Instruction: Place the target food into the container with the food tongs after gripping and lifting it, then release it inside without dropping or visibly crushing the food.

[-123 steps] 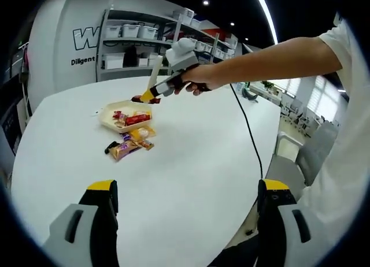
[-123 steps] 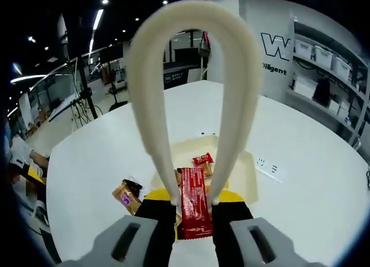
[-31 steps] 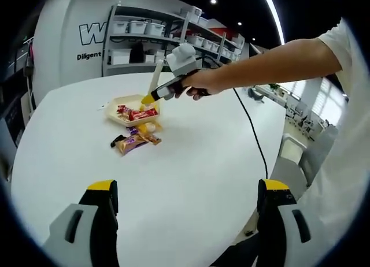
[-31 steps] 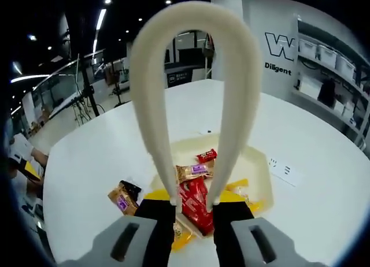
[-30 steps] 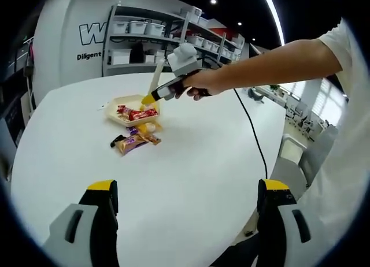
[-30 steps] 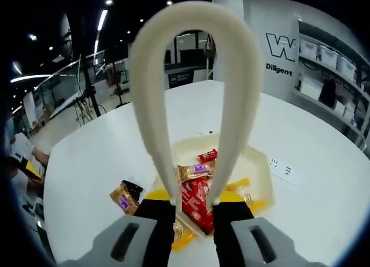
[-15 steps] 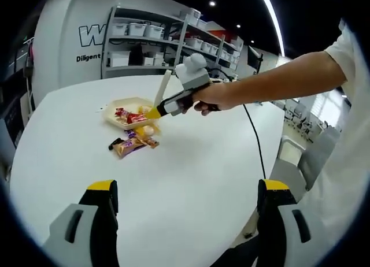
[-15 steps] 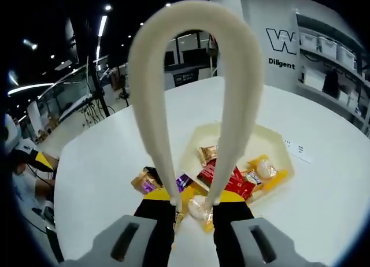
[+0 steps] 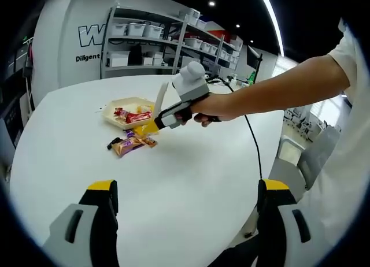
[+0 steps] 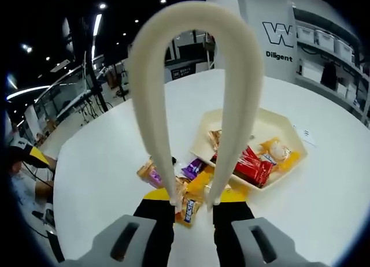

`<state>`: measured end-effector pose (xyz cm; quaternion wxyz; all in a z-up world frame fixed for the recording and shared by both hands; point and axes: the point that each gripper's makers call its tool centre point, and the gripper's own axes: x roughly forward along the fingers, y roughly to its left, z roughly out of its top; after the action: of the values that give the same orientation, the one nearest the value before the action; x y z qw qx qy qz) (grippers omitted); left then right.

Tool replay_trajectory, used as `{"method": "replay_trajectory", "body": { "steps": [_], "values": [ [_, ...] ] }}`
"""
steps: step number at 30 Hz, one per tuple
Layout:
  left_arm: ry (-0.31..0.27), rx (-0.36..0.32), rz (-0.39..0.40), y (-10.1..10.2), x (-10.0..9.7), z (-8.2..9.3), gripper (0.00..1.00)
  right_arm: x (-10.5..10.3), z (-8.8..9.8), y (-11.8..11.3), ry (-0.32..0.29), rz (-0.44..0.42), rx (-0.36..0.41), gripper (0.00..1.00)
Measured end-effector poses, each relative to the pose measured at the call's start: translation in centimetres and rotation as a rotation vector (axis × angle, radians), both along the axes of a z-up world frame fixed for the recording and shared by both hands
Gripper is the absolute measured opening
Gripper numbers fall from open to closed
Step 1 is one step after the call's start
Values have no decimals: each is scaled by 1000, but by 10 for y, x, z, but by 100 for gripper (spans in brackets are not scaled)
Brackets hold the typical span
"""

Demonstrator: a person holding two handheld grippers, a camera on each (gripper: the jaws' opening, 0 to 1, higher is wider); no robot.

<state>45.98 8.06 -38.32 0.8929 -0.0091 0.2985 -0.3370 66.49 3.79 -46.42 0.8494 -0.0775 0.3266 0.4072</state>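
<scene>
A cream container sits on the white table with red packets and a yellow packet inside. My right gripper is shut on the cream food tongs. The tong tips stand apart on either side of an orange packet lying on the table beside the container. A brown packet and a purple one lie close by. In the left gripper view the right gripper hovers over the loose packets next to the container. My left gripper is open, low over the near table.
A person's arm reaches across from the right, with a black cable trailing off the table. Shelves with white bins stand behind. A small paper label lies past the container.
The red bar held in the tongs four seconds ago now lies in the container. The right gripper has moved from over the container to the loose packets beside it.
</scene>
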Motion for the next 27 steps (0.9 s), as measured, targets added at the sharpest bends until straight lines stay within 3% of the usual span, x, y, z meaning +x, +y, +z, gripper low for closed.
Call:
{"method": "replay_trajectory", "body": {
  "steps": [17, 20, 21, 27],
  "values": [
    [6, 11, 13, 8, -1, 0, 99, -3, -21, 5, 0, -9, -53, 20],
    [5, 13, 15, 10, -1, 0, 99, -3, -22, 4, 7, -16, -57, 17],
    [6, 16, 15, 11, -1, 0, 99, -5, -27, 0, 11, -6, -104, 16],
    [5, 13, 15, 10, 0, 0, 99, -9, -25, 3, 2, 25, -97, 12]
  ]
}}
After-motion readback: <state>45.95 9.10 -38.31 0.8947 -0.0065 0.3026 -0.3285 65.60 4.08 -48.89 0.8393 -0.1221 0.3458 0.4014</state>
